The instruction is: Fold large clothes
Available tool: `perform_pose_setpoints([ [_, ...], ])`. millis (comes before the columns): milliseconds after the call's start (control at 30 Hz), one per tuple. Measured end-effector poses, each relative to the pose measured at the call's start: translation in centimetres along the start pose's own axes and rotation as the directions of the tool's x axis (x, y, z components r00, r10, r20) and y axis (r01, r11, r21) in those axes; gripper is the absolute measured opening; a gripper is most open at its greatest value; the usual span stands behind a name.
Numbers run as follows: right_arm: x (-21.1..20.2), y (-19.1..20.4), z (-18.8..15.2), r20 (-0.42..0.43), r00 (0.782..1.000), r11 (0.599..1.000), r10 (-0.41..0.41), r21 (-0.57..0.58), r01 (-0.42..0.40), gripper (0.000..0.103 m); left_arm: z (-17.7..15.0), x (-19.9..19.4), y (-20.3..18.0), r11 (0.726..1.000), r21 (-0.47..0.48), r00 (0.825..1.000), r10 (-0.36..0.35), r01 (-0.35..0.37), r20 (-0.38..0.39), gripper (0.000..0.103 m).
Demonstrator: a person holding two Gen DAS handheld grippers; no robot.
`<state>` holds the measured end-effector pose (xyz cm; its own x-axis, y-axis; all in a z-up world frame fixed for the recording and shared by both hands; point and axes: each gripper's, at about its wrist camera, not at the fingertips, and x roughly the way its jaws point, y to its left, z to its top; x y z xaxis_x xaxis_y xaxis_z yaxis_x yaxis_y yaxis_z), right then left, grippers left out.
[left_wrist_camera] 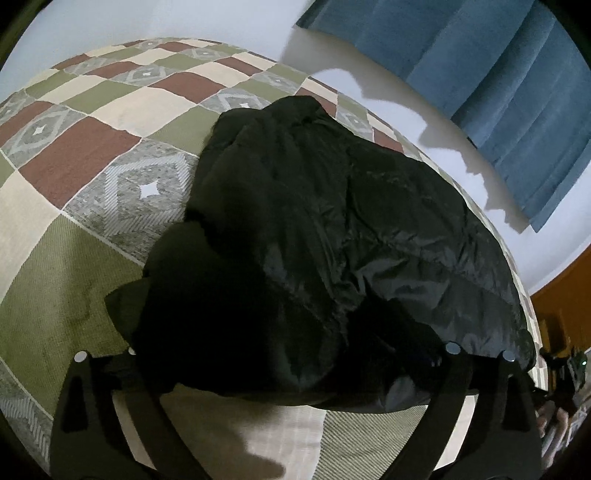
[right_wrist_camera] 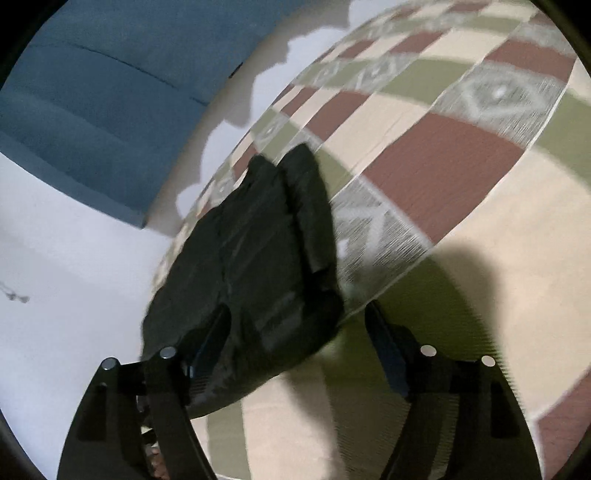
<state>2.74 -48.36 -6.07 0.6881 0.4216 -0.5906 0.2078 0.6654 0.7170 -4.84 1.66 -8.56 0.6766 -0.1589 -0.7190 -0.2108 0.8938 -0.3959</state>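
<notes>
**A:** At the near edge of the bed, the left hand-held gripper (left_wrist_camera: 291, 373) was spread wide, and the black jacket (left_wrist_camera: 332, 240) bulged right up between its arms. The fingertips were buried under the dark cloth, so whether anything was pinched there, I couldn't tell.

**B:** And the right hand-held gripper (right_wrist_camera: 299, 332)?

**A:** Gaping too, jaws well apart. Its left finger (right_wrist_camera: 212, 332) lay against the near corner of the jacket, the right finger (right_wrist_camera: 384, 343) stood clear over the bedspread (right_wrist_camera: 461, 258). Nothing was held on that side.

**B:** Why park there?

**A:** My read: both tools lined up on the near hem to take a corner each, since a bulky, slippery padded coat folds best lifted from two points at once.

**B:** How did the garment lie?

**A:** In a puffy heap along the bed's edge nearest the wall, one thick part doubled over on top, shiny fabric creased all over. Far from a neat fold, I'd say.

**B:** And beyond it?

**A:** The patchwork bedspread ran out in olive, cream and brick-red squares with grey diamond panels, soft enough to drag at cloth. Past the bed stood a pale wall (left_wrist_camera: 184, 18) and a blue curtain (left_wrist_camera: 480, 74) throwing a jagged shadow.
</notes>
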Motion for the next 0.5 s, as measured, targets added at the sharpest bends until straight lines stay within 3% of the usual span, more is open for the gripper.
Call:
perform_pose_setpoints([
  [100, -0.9, 2.6, -0.2, 0.02, 1.0, 0.996, -0.006, -0.084, 0.008, 0.075, 0.0, 0.2, -0.2, 1.0, 0.015, 1.0, 0.001, -0.001, -0.002, 0.1],
  [200, -1.0, 6.1, -0.8, 0.04, 0.999, 0.987, 0.017, -0.16, -0.01, 0.084, -0.1, 0.2, -0.2, 1.0, 0.013, 1.0, -0.001, 0.001, -0.004, 0.1],
  [400, 1.5, 14.5, -1.8, -0.043, 0.981, 0.942, 0.19, -0.272, -0.195, 0.084, -0.2, 0.2, -0.2, 1.0, 0.009, 1.0, -0.005, 0.005, -0.003, 0.1],
  [500, 4.0, 18.3, -1.9, -0.124, 0.952, 0.913, 0.278, -0.272, -0.302, 0.084, -0.2, 0.2, -0.3, 1.0, 0.007, 1.0, -0.007, 0.007, -0.002, 0.1],
])
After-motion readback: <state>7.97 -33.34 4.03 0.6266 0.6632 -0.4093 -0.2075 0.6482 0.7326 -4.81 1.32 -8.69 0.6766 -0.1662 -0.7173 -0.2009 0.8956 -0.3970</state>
